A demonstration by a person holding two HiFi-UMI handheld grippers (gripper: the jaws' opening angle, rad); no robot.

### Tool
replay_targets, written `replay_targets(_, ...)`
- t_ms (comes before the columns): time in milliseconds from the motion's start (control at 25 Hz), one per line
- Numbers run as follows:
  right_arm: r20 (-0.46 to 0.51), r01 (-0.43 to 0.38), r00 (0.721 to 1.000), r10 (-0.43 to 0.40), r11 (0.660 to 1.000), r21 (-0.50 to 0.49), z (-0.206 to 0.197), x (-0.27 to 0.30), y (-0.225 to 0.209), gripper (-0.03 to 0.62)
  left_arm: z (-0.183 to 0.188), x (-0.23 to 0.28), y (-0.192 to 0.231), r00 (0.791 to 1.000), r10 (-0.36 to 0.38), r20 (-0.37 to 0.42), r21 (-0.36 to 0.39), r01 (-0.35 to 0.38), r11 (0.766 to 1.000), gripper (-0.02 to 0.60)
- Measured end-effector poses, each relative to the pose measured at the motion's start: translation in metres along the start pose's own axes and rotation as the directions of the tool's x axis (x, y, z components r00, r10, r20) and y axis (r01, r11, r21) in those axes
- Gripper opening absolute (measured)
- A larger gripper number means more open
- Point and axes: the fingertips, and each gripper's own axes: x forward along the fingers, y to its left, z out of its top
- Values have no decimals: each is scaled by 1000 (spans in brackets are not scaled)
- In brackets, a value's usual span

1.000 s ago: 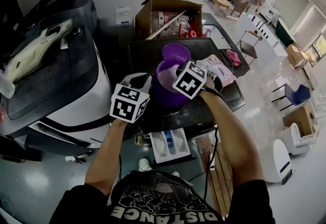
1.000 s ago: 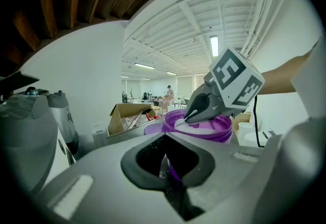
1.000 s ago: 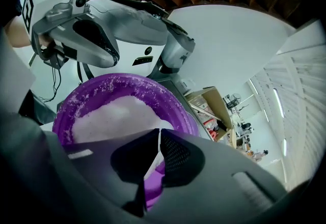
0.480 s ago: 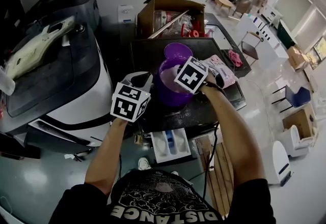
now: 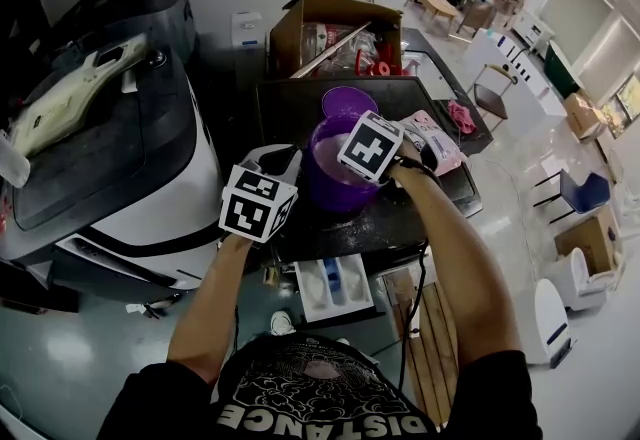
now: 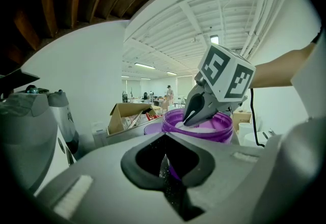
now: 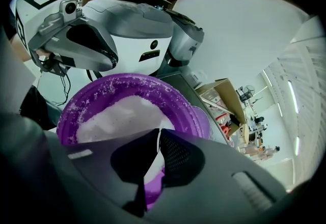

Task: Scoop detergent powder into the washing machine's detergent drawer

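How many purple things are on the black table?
2: the big open purple tub near the table's middle, and a purple disc, likely its lid, just behind it.

Right tool (image 5: 340, 154) slightly farther over tub (image 5: 323, 190)

Purple tub (image 5: 325, 190) upright on dark washer top (image 5: 300, 108), open, nearly full w/ white powder (image 7: 119, 111), grains stuck to rim. White drawer (image 5: 312, 290) pulled out below, 1 blue compartment.
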Motion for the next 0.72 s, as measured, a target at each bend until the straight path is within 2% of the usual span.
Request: replay_targets(720, -1, -84, 996, 84, 995, 59, 4, 7, 19, 35, -6, -8, -2, 1000, 14, -8, -3, -14, 1000, 5)
